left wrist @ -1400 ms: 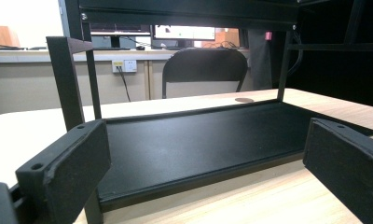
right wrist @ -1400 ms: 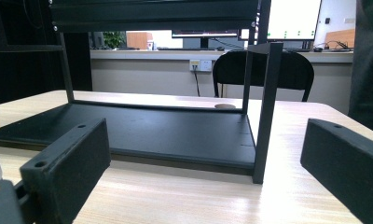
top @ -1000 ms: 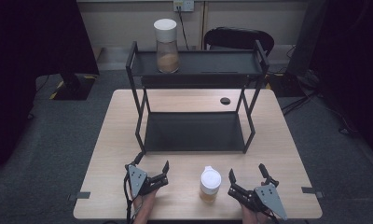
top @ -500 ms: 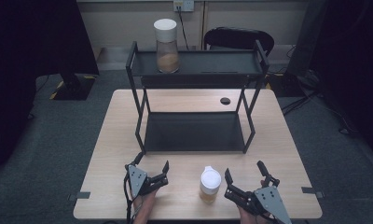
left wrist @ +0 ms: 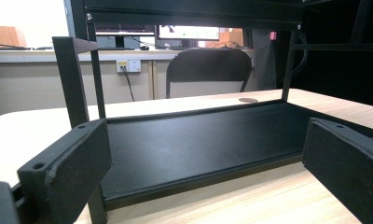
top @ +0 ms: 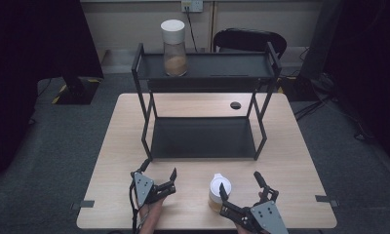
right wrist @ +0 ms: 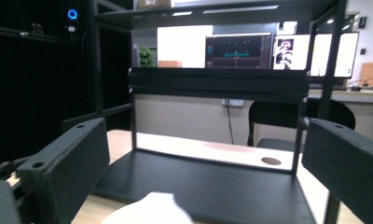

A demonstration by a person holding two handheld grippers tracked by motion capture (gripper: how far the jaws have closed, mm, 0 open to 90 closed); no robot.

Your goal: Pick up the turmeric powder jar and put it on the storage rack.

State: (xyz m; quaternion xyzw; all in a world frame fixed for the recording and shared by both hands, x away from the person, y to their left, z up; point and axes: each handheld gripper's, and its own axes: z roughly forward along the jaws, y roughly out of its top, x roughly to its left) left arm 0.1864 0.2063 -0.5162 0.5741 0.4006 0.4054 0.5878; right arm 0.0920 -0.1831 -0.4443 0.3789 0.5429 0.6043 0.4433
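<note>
So the right gripper [top: 238, 187] has slid left toward the white-lidded jar [top: 219, 192] on the tabletop [top: 290, 165], jaws wide, nearly around it. Left gripper [top: 159, 178] hasn't budged, also open. Looks like a grab's coming.

Your right gripper [top: 241, 187] has the white-lidded cup [top: 219, 192] beside its jaws; beyond stands the black rack [top: 203, 139], its lower shelf bare.
</note>
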